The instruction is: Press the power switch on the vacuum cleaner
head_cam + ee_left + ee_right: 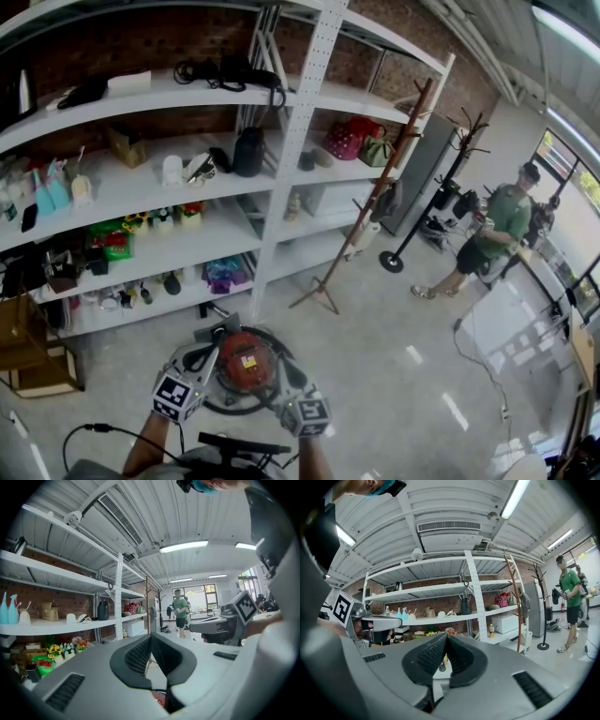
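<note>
Left gripper: my jaws are closed tip to tip, and there is nothing between them.
Right gripper: the same, tips pressed together, holding nothing.
Vacuum cleaner: round and red, on the floor just in front of me, near the foot of the white shelving.
Grippers and vacuum cleaner: in the head view my left gripper is over its left edge and my right gripper over its right edge; I cannot tell if they touch it.
Power switch: I cannot make it out.
Person: in a green shirt, standing well apart at the right, beyond a wooden coat stand.
</note>
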`<action>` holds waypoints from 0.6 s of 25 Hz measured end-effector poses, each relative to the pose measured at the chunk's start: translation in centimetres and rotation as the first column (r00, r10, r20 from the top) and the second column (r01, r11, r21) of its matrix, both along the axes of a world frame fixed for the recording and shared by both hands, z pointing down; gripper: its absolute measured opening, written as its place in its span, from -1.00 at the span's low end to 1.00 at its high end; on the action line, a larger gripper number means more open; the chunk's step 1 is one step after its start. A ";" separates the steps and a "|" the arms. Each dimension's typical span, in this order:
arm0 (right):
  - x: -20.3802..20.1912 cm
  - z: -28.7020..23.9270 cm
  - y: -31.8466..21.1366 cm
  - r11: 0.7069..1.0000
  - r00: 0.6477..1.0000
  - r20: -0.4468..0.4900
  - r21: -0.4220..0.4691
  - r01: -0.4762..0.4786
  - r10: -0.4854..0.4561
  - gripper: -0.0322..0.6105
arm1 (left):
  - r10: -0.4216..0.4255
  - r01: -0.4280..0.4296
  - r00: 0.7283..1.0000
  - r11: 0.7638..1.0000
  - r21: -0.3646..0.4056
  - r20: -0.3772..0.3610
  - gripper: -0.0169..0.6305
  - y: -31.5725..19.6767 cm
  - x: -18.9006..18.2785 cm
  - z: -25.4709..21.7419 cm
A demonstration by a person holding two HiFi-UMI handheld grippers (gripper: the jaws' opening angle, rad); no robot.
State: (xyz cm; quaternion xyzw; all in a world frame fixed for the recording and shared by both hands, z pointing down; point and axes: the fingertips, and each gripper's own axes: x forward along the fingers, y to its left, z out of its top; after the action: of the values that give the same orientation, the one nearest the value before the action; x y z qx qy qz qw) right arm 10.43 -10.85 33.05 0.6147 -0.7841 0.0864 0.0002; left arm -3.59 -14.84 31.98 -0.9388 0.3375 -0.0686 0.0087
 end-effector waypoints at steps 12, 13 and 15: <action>0.0 0.2 1.4 1.000 1.000 0.005 0.011 -0.019 0.019 -0.86 | -0.010 0.010 1.000 1.000 0.025 0.014 -0.97 0.7 -1.5 -0.2; 0.0 0.3 1.4 1.000 1.000 0.012 0.010 -0.019 0.019 -0.86 | -0.012 0.012 1.000 1.000 0.022 0.011 -0.97 0.8 -1.5 -0.2; 0.0 0.2 1.4 1.000 1.000 0.006 0.006 -0.016 0.016 -0.87 | -0.016 0.016 1.000 1.000 0.017 0.010 -0.97 0.9 -1.6 -0.4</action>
State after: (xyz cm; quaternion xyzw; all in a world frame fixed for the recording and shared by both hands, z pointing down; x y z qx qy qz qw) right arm 10.43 -9.41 33.27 0.6204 -0.7795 0.0861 -0.0047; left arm -5.24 -13.98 31.58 -0.9356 0.3456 -0.0704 0.0175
